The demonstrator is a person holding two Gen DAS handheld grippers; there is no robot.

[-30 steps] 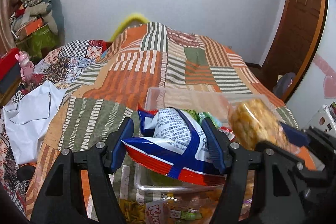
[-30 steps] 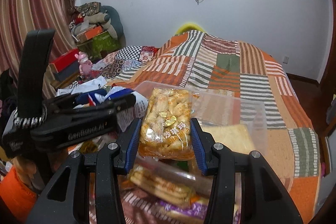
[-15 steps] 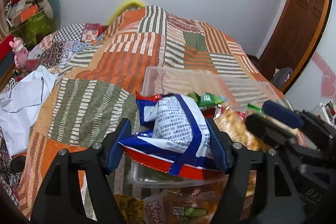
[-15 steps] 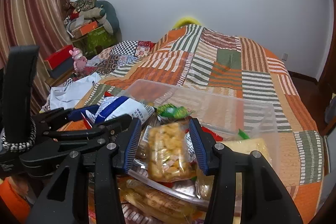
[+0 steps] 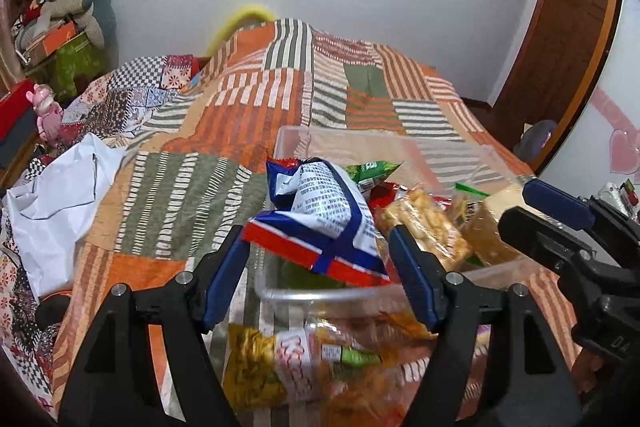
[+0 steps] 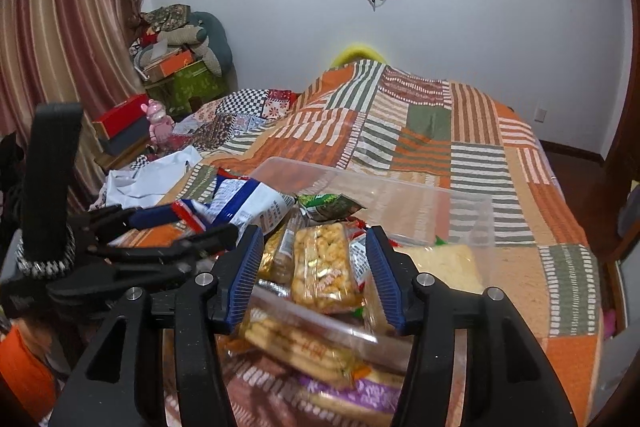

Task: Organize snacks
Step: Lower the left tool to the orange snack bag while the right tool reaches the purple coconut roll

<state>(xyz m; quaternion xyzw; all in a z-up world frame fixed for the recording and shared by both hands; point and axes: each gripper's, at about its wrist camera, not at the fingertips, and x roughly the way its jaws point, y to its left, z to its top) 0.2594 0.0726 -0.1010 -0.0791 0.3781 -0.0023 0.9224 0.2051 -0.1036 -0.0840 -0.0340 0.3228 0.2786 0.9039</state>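
The left tool (image 5: 320,263) stands partly open around the blue, white and red snack bag (image 5: 320,215), its blue pads wider than a second ago; the bag's red edge seems to touch the left pad while the right pad stands clear, and the bag sags onto the near left corner of the clear plastic bin (image 5: 400,143). The right tool (image 6: 314,275) is opening: its pads now stand apart from the clear packet of yellow puffed snacks (image 6: 324,271), which a second ago was held up between them and now lies flat in the bin (image 6: 420,203) among the other packets. Beside it in the bin lie a green packet (image 6: 332,205) and a pale yellow bag (image 6: 444,263). On the patchwork bed (image 6: 460,131), just in front of the bin's near rim, more snacks crowd in under both tools: a long biscuit tray (image 6: 296,339) below the right tool, a yellow-and-orange packet (image 5: 280,359) below the left. Only the right view shows the curtain (image 6: 68,39) and the left tool's black body (image 6: 132,255) from the side; only the left view shows the wooden door (image 5: 560,47) and the right tool's blue fingertip (image 5: 556,199) reaching over the bin's right side.
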